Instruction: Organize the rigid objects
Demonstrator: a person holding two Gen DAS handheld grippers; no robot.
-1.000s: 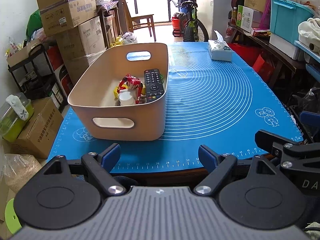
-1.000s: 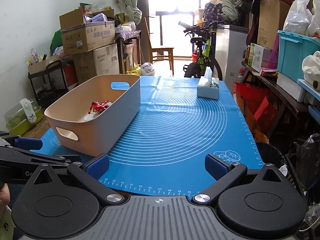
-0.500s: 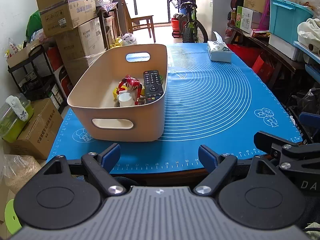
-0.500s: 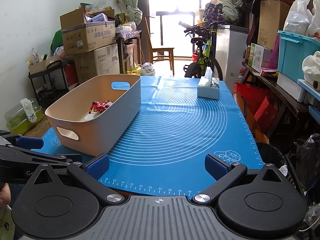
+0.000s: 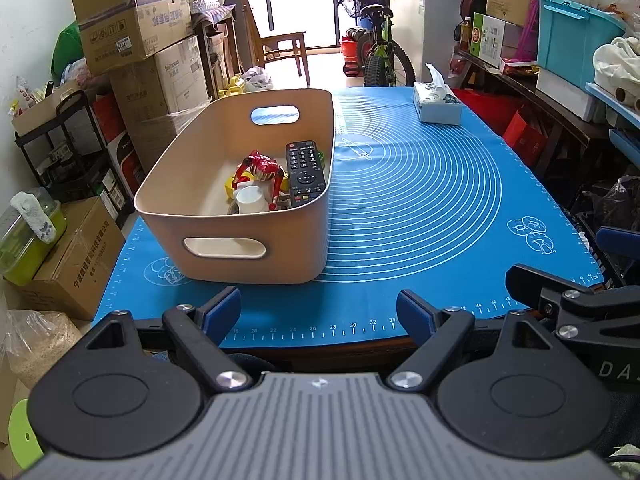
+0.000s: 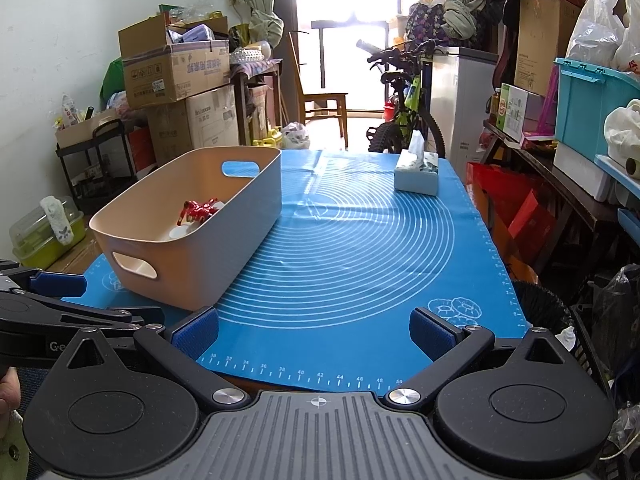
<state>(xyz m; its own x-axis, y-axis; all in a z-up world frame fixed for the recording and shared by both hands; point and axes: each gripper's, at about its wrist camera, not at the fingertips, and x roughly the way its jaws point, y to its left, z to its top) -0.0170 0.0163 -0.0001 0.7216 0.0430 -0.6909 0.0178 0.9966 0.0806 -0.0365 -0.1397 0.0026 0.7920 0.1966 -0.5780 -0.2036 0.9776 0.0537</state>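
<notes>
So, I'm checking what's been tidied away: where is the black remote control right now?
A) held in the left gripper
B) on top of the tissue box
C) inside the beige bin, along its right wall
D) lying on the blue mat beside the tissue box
C: the remote control lies inside the beige bin beside the red toy.

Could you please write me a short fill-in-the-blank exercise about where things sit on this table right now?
1. The black remote control lies inside the beige ____.
2. The tissue box stands on the ____ baking mat, apart from the bin.
3. The left hand-held gripper is open and holds ____.
4. The red toy in the bin sits to the ____ of the remote in the left wrist view.

Missing words: bin; blue; nothing; left
</notes>
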